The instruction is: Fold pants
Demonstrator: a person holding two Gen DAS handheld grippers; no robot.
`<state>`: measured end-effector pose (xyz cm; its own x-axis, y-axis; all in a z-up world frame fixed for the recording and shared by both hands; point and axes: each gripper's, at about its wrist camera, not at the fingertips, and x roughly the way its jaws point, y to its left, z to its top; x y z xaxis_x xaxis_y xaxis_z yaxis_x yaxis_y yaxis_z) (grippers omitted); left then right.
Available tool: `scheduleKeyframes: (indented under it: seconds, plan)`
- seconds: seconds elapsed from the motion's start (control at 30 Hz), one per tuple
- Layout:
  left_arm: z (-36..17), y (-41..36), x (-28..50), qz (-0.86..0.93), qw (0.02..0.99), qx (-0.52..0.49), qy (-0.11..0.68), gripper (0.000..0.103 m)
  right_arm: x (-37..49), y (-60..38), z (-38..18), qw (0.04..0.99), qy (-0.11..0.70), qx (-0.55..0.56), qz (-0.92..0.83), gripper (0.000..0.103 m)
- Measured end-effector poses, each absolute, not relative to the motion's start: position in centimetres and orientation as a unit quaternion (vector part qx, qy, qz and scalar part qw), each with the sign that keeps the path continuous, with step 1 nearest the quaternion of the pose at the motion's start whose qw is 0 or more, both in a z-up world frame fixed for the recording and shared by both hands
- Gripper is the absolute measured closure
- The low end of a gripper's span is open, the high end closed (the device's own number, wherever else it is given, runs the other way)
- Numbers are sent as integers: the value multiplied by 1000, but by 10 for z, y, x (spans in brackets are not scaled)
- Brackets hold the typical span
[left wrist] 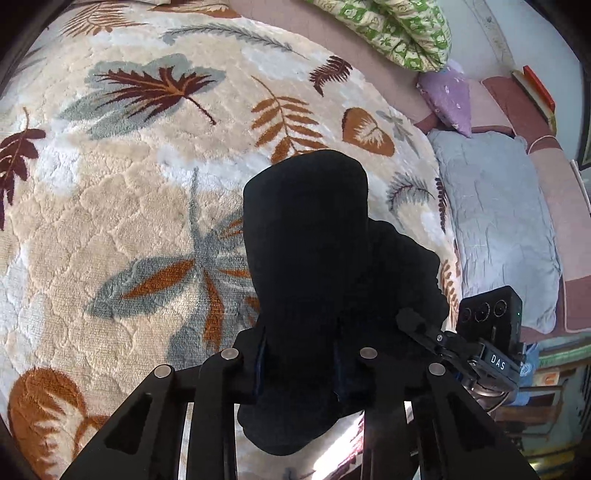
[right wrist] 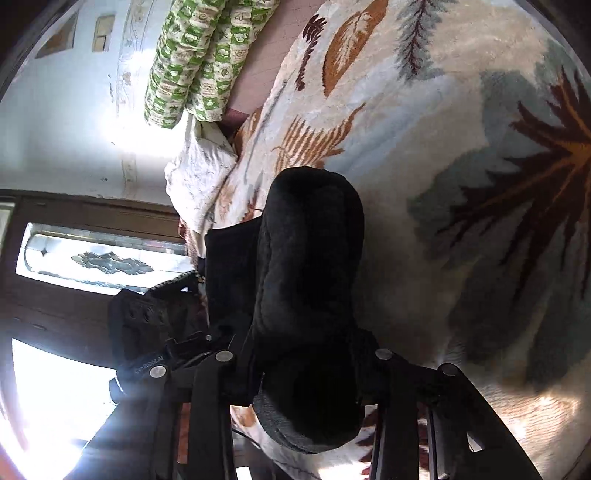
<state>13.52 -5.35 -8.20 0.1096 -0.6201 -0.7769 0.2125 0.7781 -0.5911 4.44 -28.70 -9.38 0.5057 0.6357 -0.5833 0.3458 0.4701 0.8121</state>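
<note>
The black pants [left wrist: 306,221] lie bunched in a thick fold on the leaf-patterned blanket [left wrist: 129,206]. My left gripper [left wrist: 299,354] is shut on their near end, with dark fabric filling the gap between its fingers and spilling below them. The right gripper [left wrist: 432,330] reaches into the same bundle from the right. In the right wrist view the pants [right wrist: 310,240] form a fat dark roll. My right gripper [right wrist: 310,369] is shut on it, and the left gripper [right wrist: 199,332] sits close at the left. Both sets of fingertips are buried in the cloth.
The cream blanket [right wrist: 443,147] covers the bed. A green patterned quilt [left wrist: 399,29] is heaped at the far edge. A purple pillow [left wrist: 448,98] and a grey pillow [left wrist: 498,229] lie to the right. A white cloth [right wrist: 199,177] and a glazed door [right wrist: 99,258] stand beyond the bed's edge.
</note>
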Motion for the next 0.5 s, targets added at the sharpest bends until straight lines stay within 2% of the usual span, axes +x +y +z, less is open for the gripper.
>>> scheduleKeyframes:
  seconds: [0.23, 0.5]
  plan:
    - [-60, -11, 146, -291, 739, -207, 572, 79, 61, -258, -83, 694, 470, 530, 125, 67]
    - [-24, 68, 180, -227, 795, -197, 526, 78, 141, -191, -62, 709, 466, 498, 181, 67]
